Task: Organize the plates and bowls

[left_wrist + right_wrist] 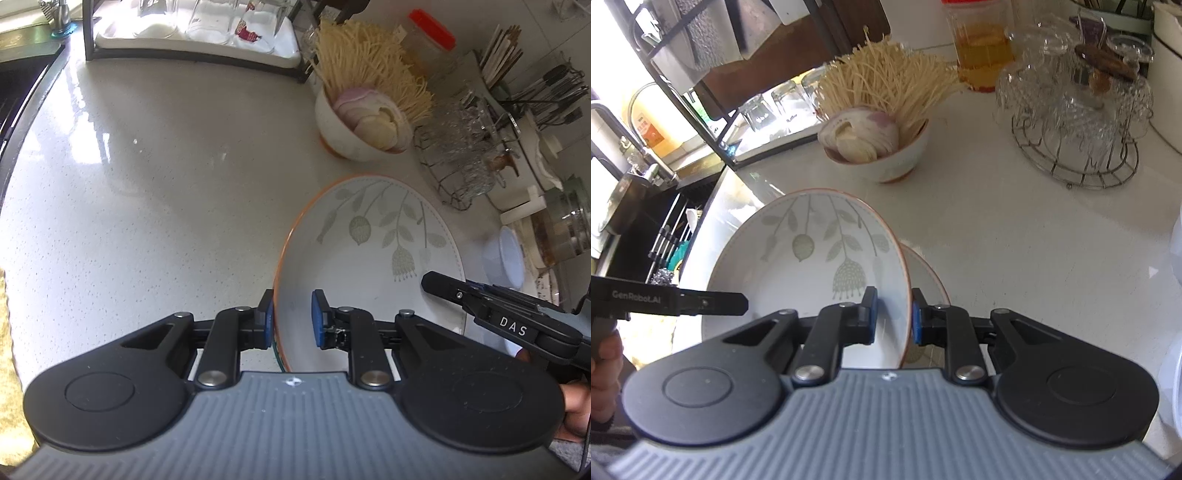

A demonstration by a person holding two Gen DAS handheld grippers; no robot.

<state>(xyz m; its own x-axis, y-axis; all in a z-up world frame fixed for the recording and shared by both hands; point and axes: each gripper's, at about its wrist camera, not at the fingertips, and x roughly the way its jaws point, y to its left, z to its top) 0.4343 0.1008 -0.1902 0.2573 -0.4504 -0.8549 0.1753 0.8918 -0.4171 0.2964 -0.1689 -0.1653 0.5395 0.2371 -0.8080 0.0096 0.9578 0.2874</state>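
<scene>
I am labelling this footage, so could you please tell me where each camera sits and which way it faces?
Left wrist: on the left gripper, looking across the counter; its fingers straddle the plate rim, right gripper at right.
Right wrist: on the right gripper, facing the glass rack; its fingers straddle the plate's opposite rim, left gripper at left.
Shared: plate, noodle bowl.

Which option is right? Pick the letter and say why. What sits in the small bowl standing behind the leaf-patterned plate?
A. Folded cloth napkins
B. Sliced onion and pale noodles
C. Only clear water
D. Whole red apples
B: the small bowl behind the leaf-patterned plate holds purple-edged onion slices, with a bunch of pale noodles rising behind them.
</scene>
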